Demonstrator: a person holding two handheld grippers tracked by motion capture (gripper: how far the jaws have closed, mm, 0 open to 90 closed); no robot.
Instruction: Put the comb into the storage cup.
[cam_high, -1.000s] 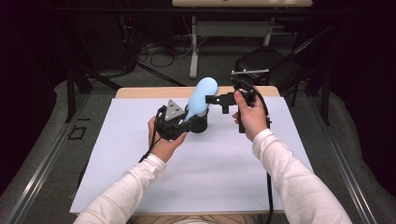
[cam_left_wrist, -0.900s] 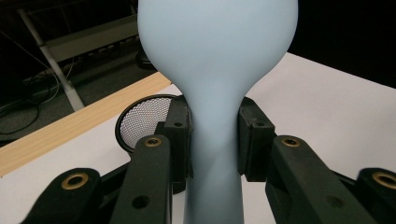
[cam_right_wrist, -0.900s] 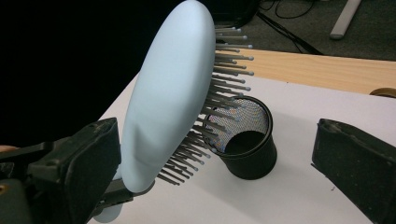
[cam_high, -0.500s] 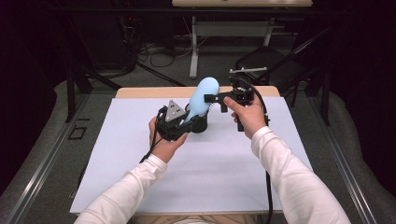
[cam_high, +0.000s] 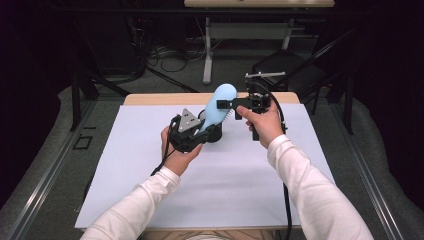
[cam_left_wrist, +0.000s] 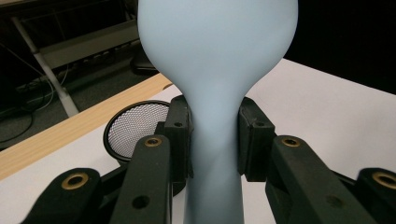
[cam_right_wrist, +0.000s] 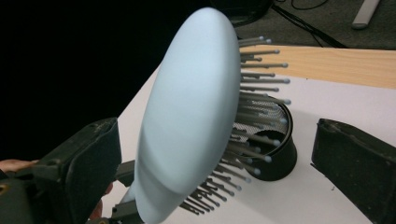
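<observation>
The jaws of our left gripper (cam_high: 202, 131) are clamped on the neck of the brush (cam_high: 220, 102), and the left gripper view shows both pads pressed against its pale blue handle (cam_left_wrist: 214, 154). The jaws of our right gripper (cam_high: 226, 104) stand open on either side of the brush head (cam_right_wrist: 187, 116), touching nothing that we can see. The brush is held up above the far middle of the table (cam_high: 150, 175), head tilted toward the far side, bristles (cam_right_wrist: 254, 116) facing right over a black mesh cup (cam_right_wrist: 275, 154).

We judge that the smooth, tapering handle could twist or slip in our left grip if the right jaws close off-centre on the rounded head. Closing on the bristles could bend them.

The table wears a plain white sheet, with a wood edge (cam_high: 150, 98) along the far side. Beyond lie a dark room, grey floor, cables (cam_high: 160, 55) and a chair (cam_high: 290, 70).
</observation>
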